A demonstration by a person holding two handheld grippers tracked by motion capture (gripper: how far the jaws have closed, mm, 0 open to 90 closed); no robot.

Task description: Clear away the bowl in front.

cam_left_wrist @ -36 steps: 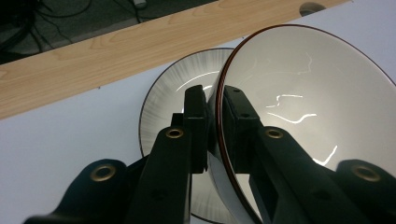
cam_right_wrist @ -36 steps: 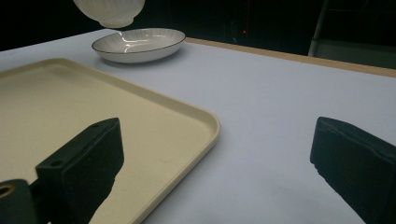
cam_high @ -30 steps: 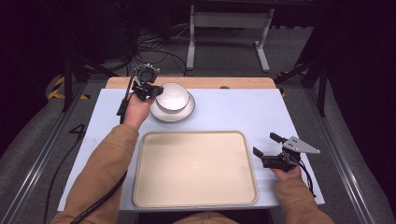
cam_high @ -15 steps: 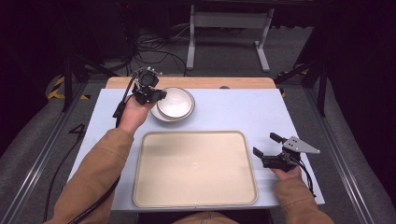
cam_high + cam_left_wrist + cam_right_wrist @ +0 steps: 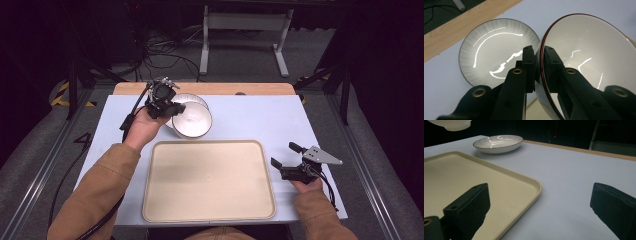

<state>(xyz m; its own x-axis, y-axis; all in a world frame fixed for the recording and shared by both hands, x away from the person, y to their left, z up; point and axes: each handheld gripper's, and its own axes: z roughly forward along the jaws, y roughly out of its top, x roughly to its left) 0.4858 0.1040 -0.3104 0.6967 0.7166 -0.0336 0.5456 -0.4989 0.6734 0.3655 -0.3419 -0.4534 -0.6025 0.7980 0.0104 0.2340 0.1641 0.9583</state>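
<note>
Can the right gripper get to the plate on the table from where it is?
Probably yes. The right gripper is open and holds nothing, and bare table lies between it and the plate, beside the tray. It is a long reach.

1. The left gripper (image 5: 172,107) was black, a dark cable trailing; brass-ringed screw holes dotted its arms;
2. the right gripper (image 5: 284,156) bore a grey three-cornered plate;
3. sleeves (image 5: 95,190) were tan.

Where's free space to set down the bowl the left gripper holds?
The tray is bare all over. The table lies open between tray and wooden far edge. It's crowded at far left, where the left gripper pinches the white bowl beside the ribbed dish. The right gripper borders the tray's right rim.
</note>
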